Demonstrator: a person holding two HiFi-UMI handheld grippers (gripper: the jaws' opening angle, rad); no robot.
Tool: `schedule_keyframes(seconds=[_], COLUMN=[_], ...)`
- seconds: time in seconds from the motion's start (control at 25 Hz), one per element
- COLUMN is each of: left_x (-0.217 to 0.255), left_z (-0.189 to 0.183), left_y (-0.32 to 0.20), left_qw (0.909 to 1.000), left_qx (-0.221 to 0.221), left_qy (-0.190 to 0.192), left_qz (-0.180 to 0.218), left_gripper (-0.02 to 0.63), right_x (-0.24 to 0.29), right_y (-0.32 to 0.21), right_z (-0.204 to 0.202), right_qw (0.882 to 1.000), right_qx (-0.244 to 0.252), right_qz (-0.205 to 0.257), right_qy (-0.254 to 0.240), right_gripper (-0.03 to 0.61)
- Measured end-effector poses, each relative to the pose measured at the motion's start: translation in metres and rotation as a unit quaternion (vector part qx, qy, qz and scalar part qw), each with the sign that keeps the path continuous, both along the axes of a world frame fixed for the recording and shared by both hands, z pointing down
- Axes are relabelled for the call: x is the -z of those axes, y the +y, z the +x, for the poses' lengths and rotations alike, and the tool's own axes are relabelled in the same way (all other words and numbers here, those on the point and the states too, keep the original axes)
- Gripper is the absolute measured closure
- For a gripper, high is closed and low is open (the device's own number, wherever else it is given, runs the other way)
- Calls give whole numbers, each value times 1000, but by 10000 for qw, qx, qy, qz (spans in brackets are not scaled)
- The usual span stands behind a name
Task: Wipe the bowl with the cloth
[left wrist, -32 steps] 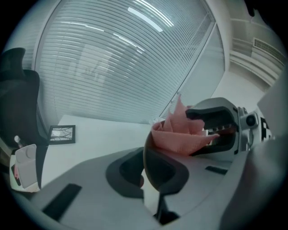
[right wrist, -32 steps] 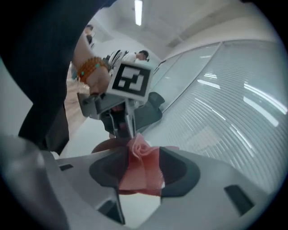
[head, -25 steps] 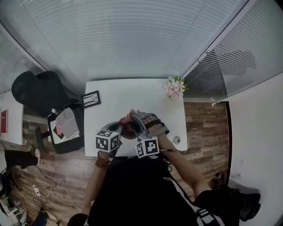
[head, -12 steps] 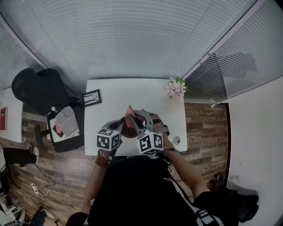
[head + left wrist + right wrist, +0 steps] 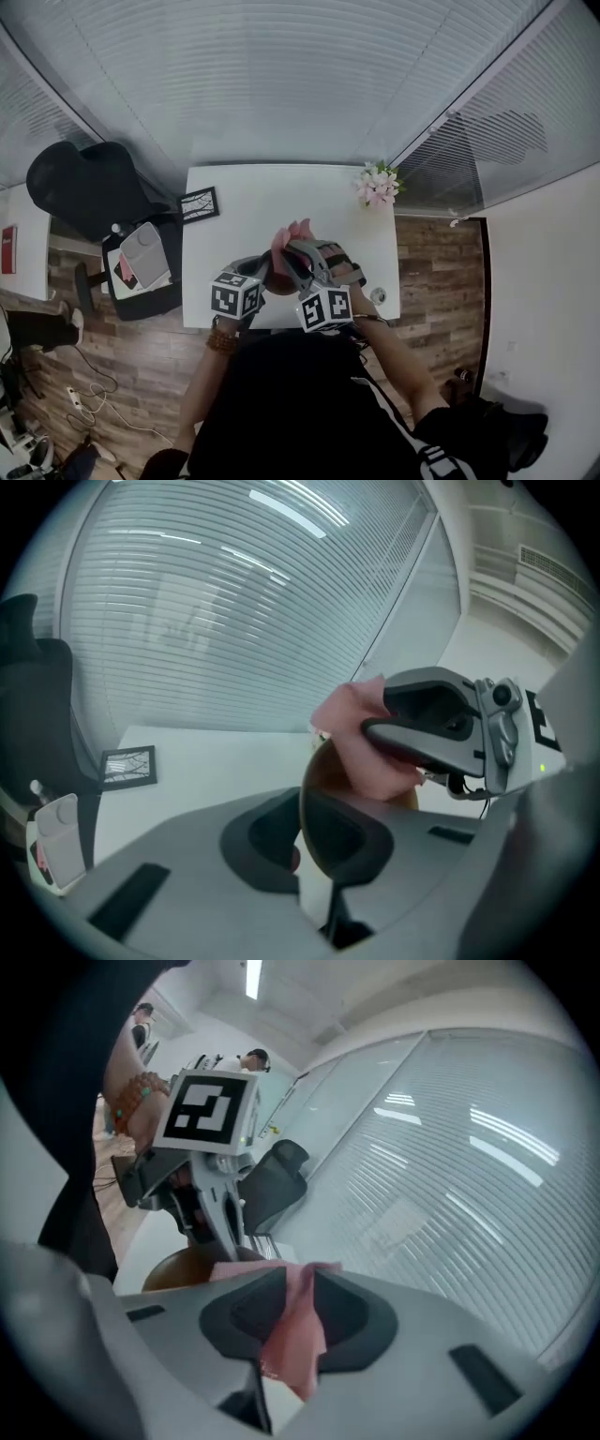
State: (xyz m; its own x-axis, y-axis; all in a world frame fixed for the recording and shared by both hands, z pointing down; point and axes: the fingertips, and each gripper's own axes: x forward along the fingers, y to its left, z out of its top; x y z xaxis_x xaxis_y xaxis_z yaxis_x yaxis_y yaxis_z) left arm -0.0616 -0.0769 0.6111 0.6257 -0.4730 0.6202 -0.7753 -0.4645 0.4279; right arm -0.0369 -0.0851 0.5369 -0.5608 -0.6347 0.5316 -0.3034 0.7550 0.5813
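In the head view I hold a brown bowl [image 5: 274,279] above the near edge of the white table [image 5: 244,202]. My left gripper [image 5: 261,273] is shut on the bowl's rim [image 5: 315,782], which stands edge-on between its pads. My right gripper [image 5: 292,254] has a pink cloth [image 5: 290,234] between its pads [image 5: 337,1309]; its jaws are opening slightly, and the cloth [image 5: 296,1331] stays pinched. The cloth [image 5: 362,739] lies against the bowl [image 5: 176,1270] from the right. In the left gripper view my right gripper [image 5: 439,735] covers part of the bowl.
A framed picture [image 5: 199,204] lies at the table's far left and a pink flower bunch [image 5: 377,184] at its far right corner. A small round object [image 5: 378,296] sits at the right near edge. Left of the table are a black chair [image 5: 80,192] and a stool holding items [image 5: 141,258].
My right gripper has moved the cloth up and away from me, so it now sticks out above the bowl. The left gripper and bowl have barely moved.
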Motion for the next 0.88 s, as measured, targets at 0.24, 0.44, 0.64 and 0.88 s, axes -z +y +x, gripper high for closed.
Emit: schedule_keyframes(seconds=[0.24, 0.44, 0.64, 0.88], left_x=[-4, -1, 17, 54], left_z=[-1, -2, -3, -9], left_y=[3, 3, 1, -8], left_qw=[10000, 9998, 9988, 9784], left_qx=[-13, 16, -23, -38], left_qy=[34, 124, 46, -646], left_qz=[-87, -124, 496, 1965], left_gripper=[598, 598, 598, 598], right_x=[21, 35, 5, 12], right_y=[-3, 6, 15, -5], right_z=[2, 1, -5, -5], right_qw=[9992, 9988, 9984, 9983], right_qx=[-77, 124, 300, -390], right_qz=[-85, 426, 312, -268], right_qy=[-395, -201, 375, -329], right_gripper=[434, 417, 397, 420])
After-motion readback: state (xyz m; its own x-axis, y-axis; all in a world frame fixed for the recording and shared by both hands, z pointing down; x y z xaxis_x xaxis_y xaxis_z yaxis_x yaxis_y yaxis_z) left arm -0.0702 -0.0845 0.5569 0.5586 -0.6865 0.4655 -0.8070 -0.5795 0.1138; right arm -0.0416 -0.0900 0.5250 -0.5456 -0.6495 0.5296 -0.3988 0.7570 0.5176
